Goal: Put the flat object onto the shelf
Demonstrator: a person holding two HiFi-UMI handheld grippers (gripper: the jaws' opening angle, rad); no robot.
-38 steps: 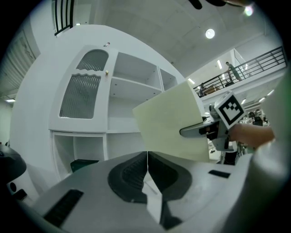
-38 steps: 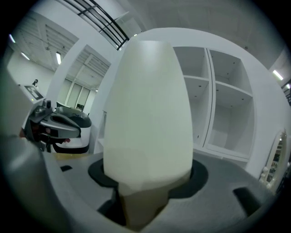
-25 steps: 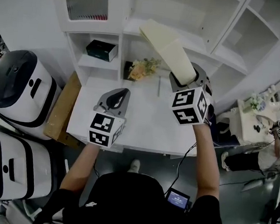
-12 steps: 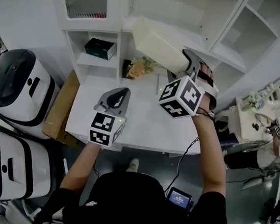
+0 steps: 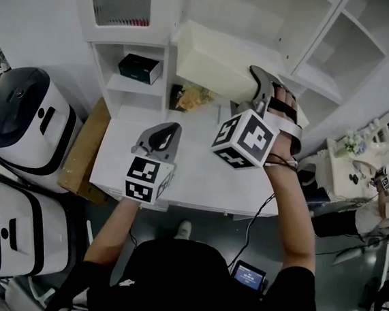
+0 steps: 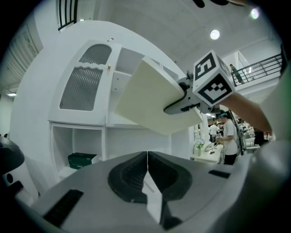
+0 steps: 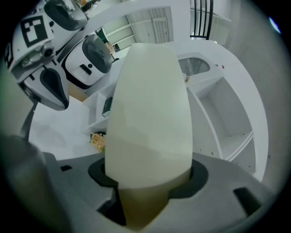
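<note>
A cream flat board (image 5: pixel 214 61) sticks out from my right gripper (image 5: pixel 261 89), which is shut on its near end. The board lies nearly flat, and its far end reaches up to the white shelf unit (image 5: pixel 262 18) at the ledge above the desk. In the right gripper view the board (image 7: pixel 150 113) fills the middle, clamped between the jaws (image 7: pixel 145 182). My left gripper (image 5: pixel 159 140) hovers over the desk, shut with nothing in it; its jaws meet (image 6: pixel 147 179). From there I see the board (image 6: pixel 150 98) raised in front of the shelf unit.
A white desk (image 5: pixel 199 176) lies below both grippers. A green box (image 5: pixel 140 68) sits in a low cubby and a bunch of flowers (image 5: pixel 195 95) stands at the desk's back. Two white and black machines (image 5: pixel 21 111) and a cardboard sheet (image 5: pixel 85 151) are at the left.
My right gripper has rolled and risen, so the board went from standing on edge to lying flatter, and its far end swung left toward the shelf ledge. The left gripper stayed put.
</note>
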